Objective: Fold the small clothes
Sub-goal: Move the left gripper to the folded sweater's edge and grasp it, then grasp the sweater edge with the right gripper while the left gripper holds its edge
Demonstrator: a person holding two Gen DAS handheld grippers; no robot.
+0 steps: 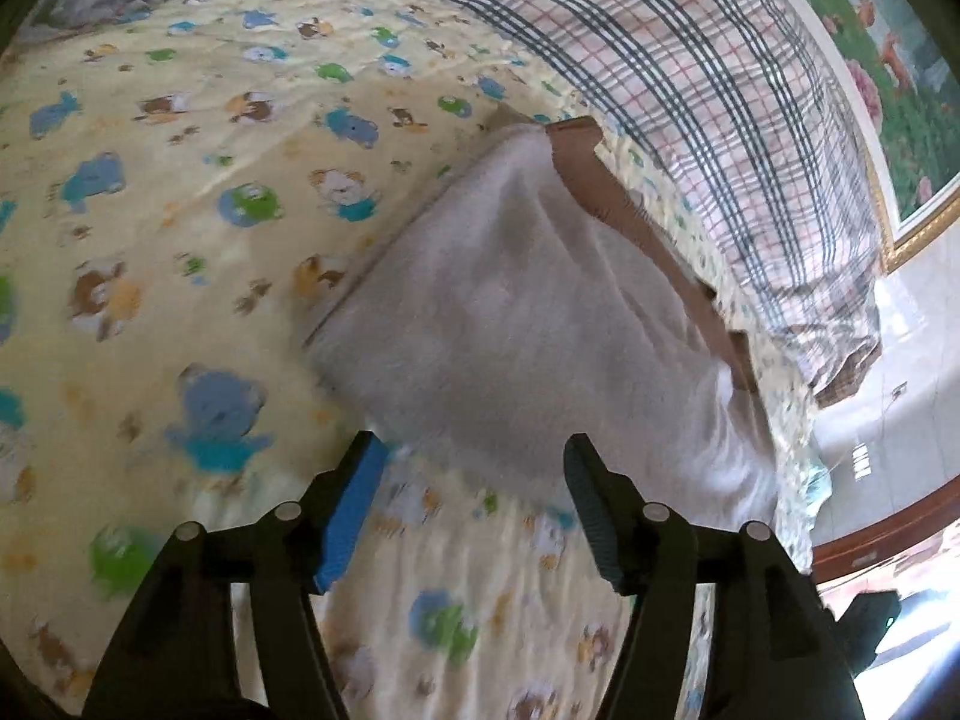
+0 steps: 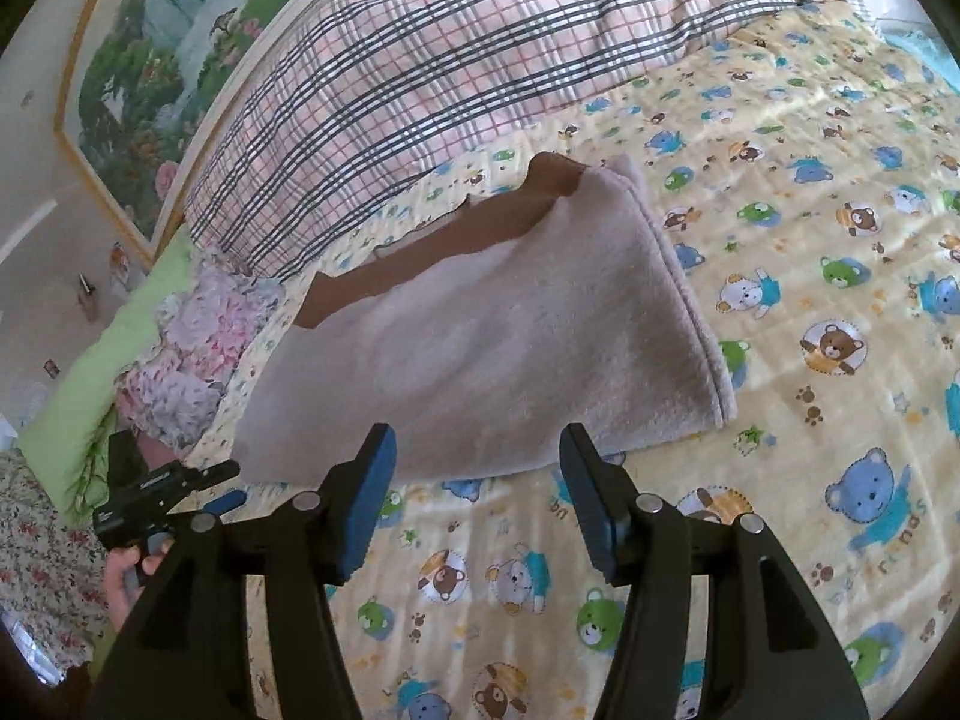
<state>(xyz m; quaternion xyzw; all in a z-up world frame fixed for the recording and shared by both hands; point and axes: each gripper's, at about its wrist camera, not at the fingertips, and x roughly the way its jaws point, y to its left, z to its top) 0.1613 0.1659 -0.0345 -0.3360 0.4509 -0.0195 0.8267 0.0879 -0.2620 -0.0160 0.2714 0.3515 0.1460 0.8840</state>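
Observation:
A pale grey fleecy garment (image 1: 528, 324) lies folded flat on the yellow bear-print bed sheet (image 1: 180, 210), with a brown layer (image 1: 606, 180) showing along its far edge. It also shows in the right wrist view (image 2: 498, 336), with the brown edge (image 2: 468, 234) at its back. My left gripper (image 1: 474, 456) is open and empty, just short of the garment's near edge. My right gripper (image 2: 477, 450) is open and empty, its fingertips at the garment's near edge. The left gripper also shows at the lower left of the right wrist view (image 2: 180, 480).
A plaid quilt (image 2: 420, 60) lies behind the garment. A pink and white ruffled cloth (image 2: 198, 348) and a green pillow (image 2: 96, 372) sit at the bed's left side. A framed landscape painting (image 2: 150, 78) leans beyond the bed. The bed edge (image 1: 798, 480) drops off to the floor.

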